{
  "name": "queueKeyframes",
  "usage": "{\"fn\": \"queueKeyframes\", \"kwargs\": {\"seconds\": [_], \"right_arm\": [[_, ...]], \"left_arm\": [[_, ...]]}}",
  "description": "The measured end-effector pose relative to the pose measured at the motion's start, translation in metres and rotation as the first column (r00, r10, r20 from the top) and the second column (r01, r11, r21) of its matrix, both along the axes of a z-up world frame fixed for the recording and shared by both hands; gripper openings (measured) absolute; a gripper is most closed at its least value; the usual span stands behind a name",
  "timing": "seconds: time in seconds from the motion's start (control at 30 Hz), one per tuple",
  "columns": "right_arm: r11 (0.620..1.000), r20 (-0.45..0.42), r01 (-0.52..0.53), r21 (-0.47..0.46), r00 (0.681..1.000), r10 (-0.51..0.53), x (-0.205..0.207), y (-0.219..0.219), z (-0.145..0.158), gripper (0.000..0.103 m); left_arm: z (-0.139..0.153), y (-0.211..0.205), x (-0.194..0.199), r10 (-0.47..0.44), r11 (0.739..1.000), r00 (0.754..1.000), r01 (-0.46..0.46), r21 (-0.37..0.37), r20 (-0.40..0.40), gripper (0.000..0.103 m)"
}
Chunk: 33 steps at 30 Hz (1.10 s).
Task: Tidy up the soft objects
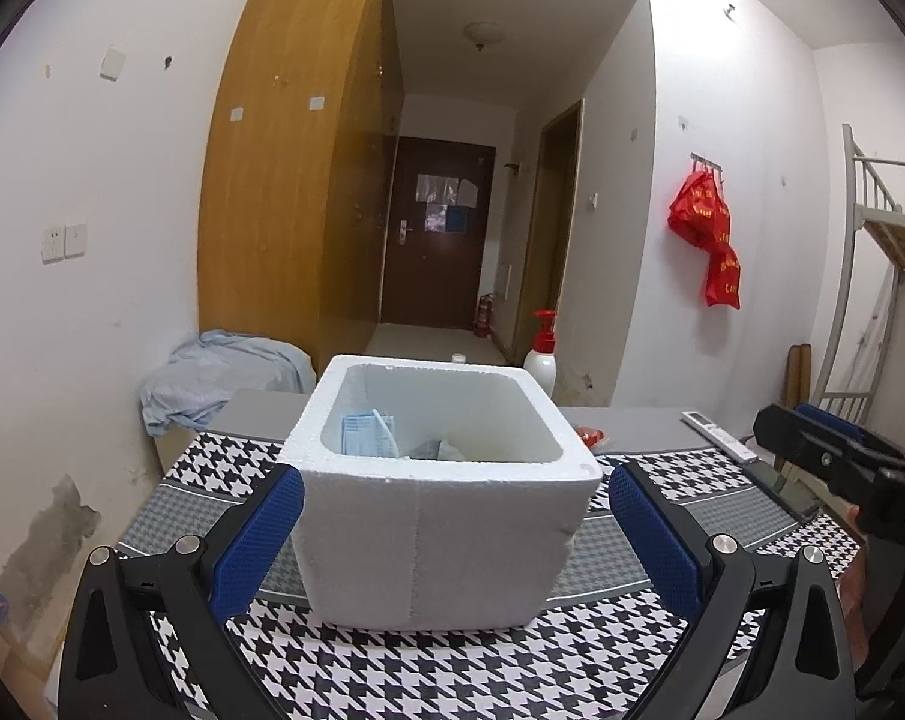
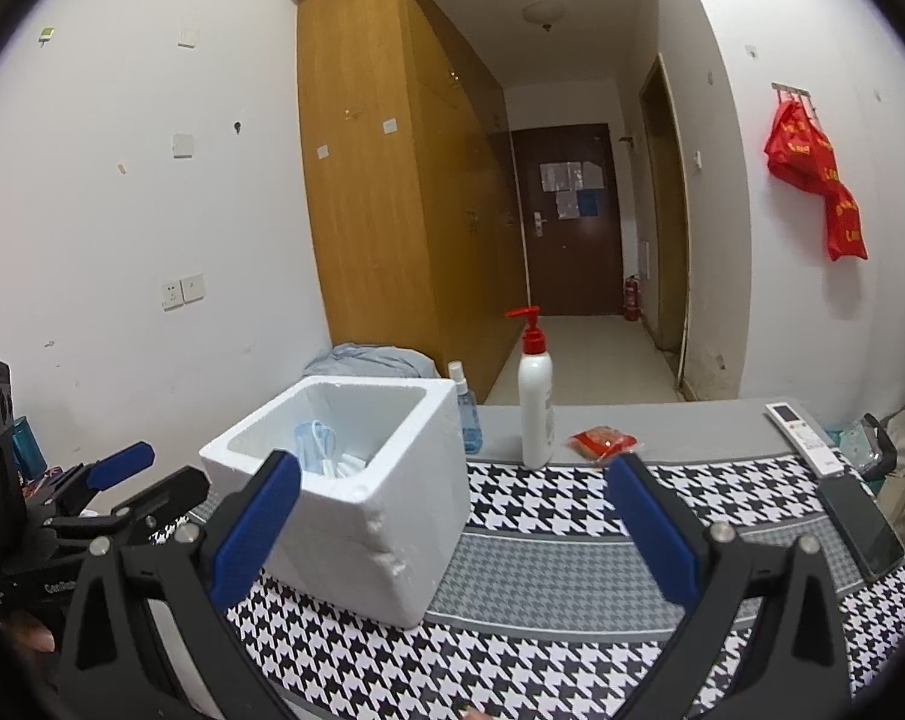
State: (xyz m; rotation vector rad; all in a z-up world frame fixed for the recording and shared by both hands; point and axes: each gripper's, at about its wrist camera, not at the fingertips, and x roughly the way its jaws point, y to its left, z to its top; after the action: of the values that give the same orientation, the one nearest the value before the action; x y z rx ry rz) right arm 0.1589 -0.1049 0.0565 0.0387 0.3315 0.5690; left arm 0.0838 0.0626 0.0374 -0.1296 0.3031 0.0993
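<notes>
— Where am I working?
— A dorm-style bedroom, I'd say. My table wears a houndstooth cloth (image 2: 572, 510), and past it a metal bunk bed frame (image 1: 872, 276) climbs the wall.
— What else says home?
— A tall wooden wardrobe (image 2: 380, 198) lines the hallway to a dark entry door (image 2: 572, 210) with a fire extinguisher (image 2: 631, 298) beside it. Red bags (image 2: 812, 174) hang on a wall hook, a lotion pump bottle (image 2: 536, 402) and an air-conditioner remote (image 2: 803, 438) sit on my table.

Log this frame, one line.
left tool: open, empty | right tool: open, empty | white foam box: holds blue face masks
</notes>
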Motion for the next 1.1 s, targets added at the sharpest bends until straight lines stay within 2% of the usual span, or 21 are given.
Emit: {"fn": "queueKeyframes", "kwargs": {"seconds": [0.3,0.6,1.1], "right_arm": [[1.000,0.041,-0.002,-0.019,0.999,0.002,-0.023,-0.012,-0.009,0.103],[1.000,0.099,-0.020,0.015,0.995,0.019,-0.048,-0.025,-0.026,0.103],[1.000,0.079,-0.019,0.021,0.997,0.017,-0.081,-0.037,-0.056,0.103]], "left_arm": [[-0.001,-0.017,-0.014,0.027,0.998,0.999,-0.028,0.051,0.031,0.102],[-0.014,-0.034,-0.026,0.023,0.997,0.999,-0.026,0.070,0.043,0.102],[-0.042,-0.047,-0.075,0.013,0.997,0.994,-0.021,0.072,0.109,0.102]]}}
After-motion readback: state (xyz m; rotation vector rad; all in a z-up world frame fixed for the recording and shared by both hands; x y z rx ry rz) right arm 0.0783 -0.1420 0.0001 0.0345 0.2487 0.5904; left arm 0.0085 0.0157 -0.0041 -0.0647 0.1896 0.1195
